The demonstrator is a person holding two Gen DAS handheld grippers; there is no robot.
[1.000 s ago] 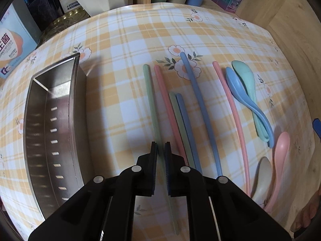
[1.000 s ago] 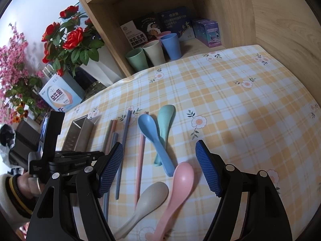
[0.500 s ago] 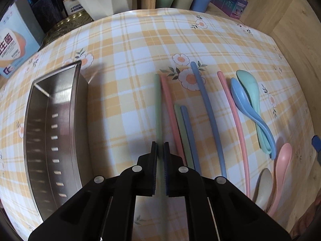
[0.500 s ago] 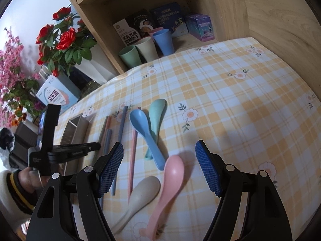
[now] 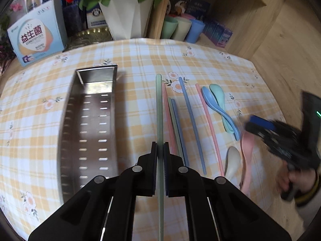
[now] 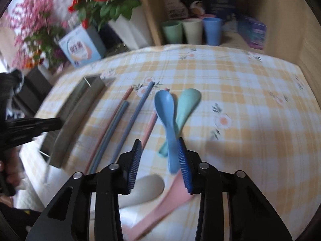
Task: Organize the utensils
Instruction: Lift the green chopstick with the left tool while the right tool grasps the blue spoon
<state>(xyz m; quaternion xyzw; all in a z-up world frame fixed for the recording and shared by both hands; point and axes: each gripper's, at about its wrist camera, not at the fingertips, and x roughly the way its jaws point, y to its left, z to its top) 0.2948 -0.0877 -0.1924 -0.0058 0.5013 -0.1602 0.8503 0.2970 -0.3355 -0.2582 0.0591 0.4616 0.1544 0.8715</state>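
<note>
My left gripper (image 5: 160, 150) is shut on a pale green chopstick (image 5: 158, 104) and holds it lifted above the checked tablecloth, just right of the steel utensil tray (image 5: 68, 120). Several pink, green and blue chopsticks (image 5: 190, 120) lie side by side on the cloth. My right gripper (image 6: 159, 156) hovers over the spoons with its jaws closing. The handle of the blue spoon (image 6: 164, 104) stands between them against the right pad, and the left pad is clear of it. The teal spoon (image 6: 188, 100) lies crossed under the blue one. The beige spoon (image 6: 144, 188) and pink spoon (image 6: 172, 192) lie below the jaws.
A white vase with red flowers (image 5: 124, 14) and a light blue box (image 5: 36, 38) stand behind the tray. Three cups (image 6: 192, 30) sit in a wooden shelf at the back, and a wooden wall (image 5: 291, 50) bounds the table's right side. A hand (image 5: 295, 178) holds the right gripper.
The left gripper closed on the green chopstick and lifted it off the cloth, pulling back so more of the table shows. The right gripper rolled, dropped towards the blue spoon and narrowed its jaws.
</note>
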